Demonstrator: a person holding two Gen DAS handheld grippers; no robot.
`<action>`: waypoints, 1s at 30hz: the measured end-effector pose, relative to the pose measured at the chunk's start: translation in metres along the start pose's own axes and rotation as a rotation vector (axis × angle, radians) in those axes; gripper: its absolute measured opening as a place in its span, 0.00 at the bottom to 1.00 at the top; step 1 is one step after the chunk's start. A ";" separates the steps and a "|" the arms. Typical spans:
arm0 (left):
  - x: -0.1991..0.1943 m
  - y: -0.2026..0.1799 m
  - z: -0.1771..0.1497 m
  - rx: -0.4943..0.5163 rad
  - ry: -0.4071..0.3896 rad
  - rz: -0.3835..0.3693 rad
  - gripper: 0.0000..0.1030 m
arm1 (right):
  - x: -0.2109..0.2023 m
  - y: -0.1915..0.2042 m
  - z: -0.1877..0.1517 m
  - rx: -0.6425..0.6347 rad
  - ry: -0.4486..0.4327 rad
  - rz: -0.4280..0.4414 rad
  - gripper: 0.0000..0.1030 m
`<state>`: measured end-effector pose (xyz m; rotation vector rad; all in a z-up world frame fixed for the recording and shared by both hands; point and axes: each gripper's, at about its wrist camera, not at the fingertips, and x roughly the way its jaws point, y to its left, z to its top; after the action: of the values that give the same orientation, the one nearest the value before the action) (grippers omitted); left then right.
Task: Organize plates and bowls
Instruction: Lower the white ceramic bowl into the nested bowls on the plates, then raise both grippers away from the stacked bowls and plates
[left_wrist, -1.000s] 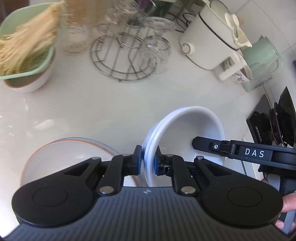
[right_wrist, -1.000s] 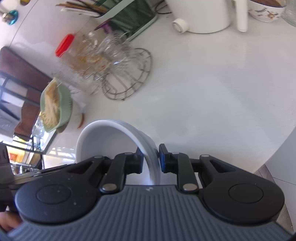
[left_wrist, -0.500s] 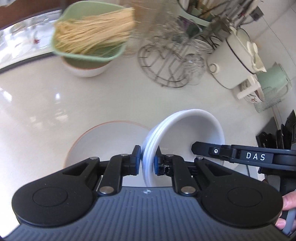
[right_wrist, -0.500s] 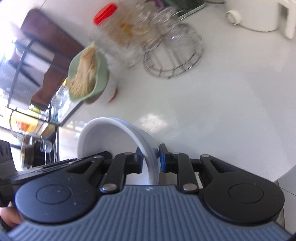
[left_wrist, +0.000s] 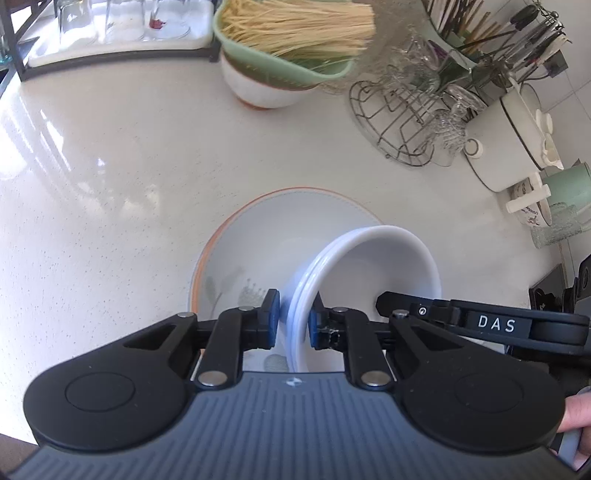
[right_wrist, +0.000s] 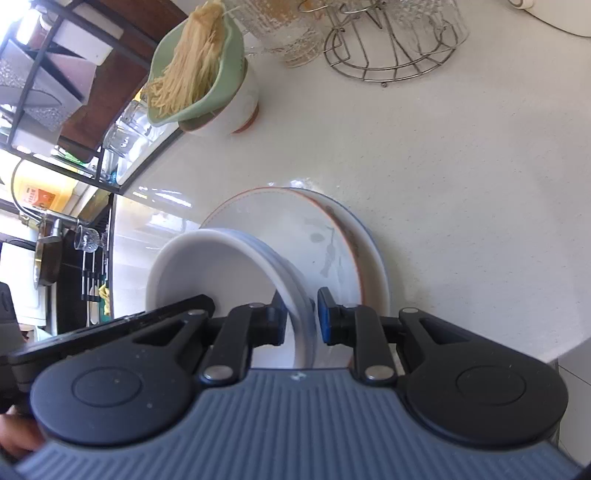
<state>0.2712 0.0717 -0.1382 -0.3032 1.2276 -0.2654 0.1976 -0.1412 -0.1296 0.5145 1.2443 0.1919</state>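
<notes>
A stack of white bowls hangs between both grippers, just above an orange-rimmed plate on the counter. My left gripper is shut on the near rim of the stack. My right gripper is shut on the opposite rim. The stack shows in the right wrist view over the orange-rimmed plate, which lies on a larger white plate. The right gripper's arm crosses the left wrist view.
A green strainer of noodles sits in a white bowl at the back. A wire glass rack, a white pot and a green mug stand to the right. The counter edge is near.
Both grippers have carried the bowl stack left across the counter. It is now over the orange-rimmed plate, which has come fully into view beneath it.
</notes>
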 end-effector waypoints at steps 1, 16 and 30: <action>0.002 0.002 0.000 0.010 0.004 0.001 0.16 | 0.002 0.002 0.000 -0.015 0.006 -0.010 0.20; -0.012 0.021 0.001 0.065 -0.053 0.002 0.38 | -0.026 0.005 -0.015 -0.033 -0.120 -0.080 0.22; -0.122 -0.035 -0.031 0.102 -0.305 0.065 0.38 | -0.121 0.026 -0.022 -0.230 -0.330 0.004 0.22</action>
<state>0.2018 0.0802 -0.0276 -0.2060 0.9178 -0.2156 0.1420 -0.1623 -0.0192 0.3331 0.8864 0.2392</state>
